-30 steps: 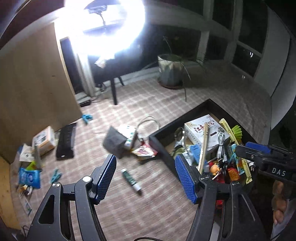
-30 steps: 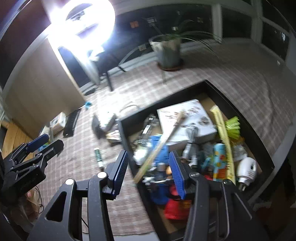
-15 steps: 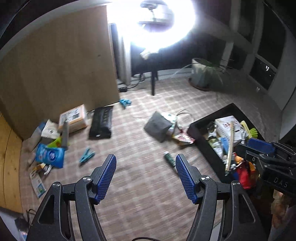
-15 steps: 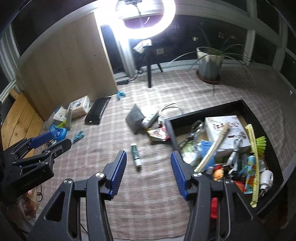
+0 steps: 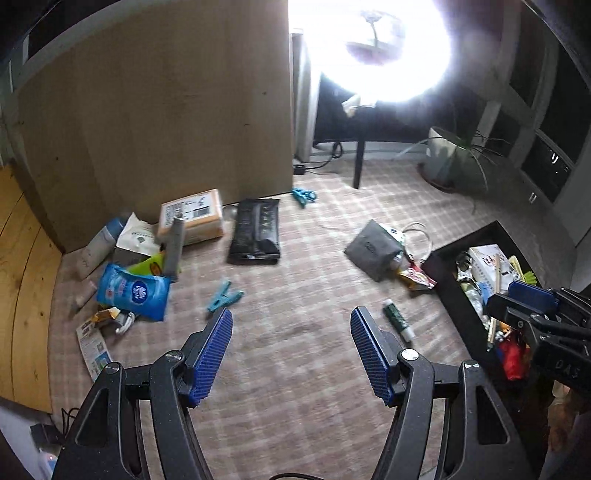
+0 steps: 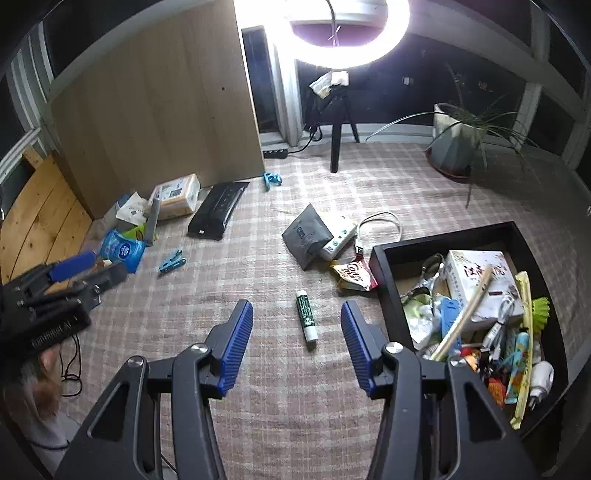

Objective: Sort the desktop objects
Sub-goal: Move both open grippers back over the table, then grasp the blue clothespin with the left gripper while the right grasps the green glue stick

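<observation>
Both claws, ribbed blue pads (image 6: 236,343) spread wide and empty, hang over checked woven cloth (image 6: 258,273) near a cylindrical glue stick (image 6: 306,319).

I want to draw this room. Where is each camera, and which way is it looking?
Left wrist: on the left tool, looking down at the checked cloth; the right tool shows at its right edge.
Right wrist: on the right tool, looking down at the glue stick; the left tool shows at left.
Both see the glue stick, the black tray and the ring light.
</observation>
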A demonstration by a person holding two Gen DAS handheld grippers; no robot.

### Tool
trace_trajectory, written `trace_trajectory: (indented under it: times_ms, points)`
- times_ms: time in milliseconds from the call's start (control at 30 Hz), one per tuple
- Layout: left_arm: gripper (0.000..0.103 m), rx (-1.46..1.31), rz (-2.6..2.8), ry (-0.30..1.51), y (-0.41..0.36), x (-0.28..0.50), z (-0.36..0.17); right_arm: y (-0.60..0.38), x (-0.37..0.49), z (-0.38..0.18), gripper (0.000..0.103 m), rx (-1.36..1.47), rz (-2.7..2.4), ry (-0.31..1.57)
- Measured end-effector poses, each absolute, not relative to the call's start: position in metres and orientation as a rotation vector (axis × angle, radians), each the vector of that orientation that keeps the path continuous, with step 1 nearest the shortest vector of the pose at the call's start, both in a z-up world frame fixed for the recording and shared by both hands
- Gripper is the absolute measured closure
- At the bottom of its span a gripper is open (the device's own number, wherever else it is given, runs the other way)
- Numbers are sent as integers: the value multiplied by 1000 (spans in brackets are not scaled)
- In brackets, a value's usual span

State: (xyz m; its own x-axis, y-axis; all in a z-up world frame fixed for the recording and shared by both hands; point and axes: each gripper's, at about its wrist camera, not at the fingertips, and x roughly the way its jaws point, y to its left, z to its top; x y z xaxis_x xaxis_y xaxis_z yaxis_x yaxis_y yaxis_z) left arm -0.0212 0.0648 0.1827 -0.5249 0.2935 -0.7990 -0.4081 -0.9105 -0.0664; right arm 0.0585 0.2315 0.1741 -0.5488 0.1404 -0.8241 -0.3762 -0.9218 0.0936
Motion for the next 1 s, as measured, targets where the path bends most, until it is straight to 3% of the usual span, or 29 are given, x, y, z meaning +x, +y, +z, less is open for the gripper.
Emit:
trace_trajectory:
  times_ms: [300, 367, 533, 900, 1000]
  points:
    - [41, -1397, 2460, 114, 7, -96, 152, 270, 23, 135, 54, -1487, 2406, 517]
    - [46, -1460, 2439, 105, -2, -111, 136, 278, 14, 119, 54, -1540, 2381, 577]
    - [47, -1560, 2350, 233, 7, -135, 89, 284, -7, 80, 54, -1663, 2305, 662]
    - [46, -1641, 2229, 411, 38, -156, 30, 279, -31, 35, 57, -1784, 2222, 573]
    - [46, -1645, 2226, 432, 42, -159, 23, 277, -33, 25, 63, -1816, 2205, 561]
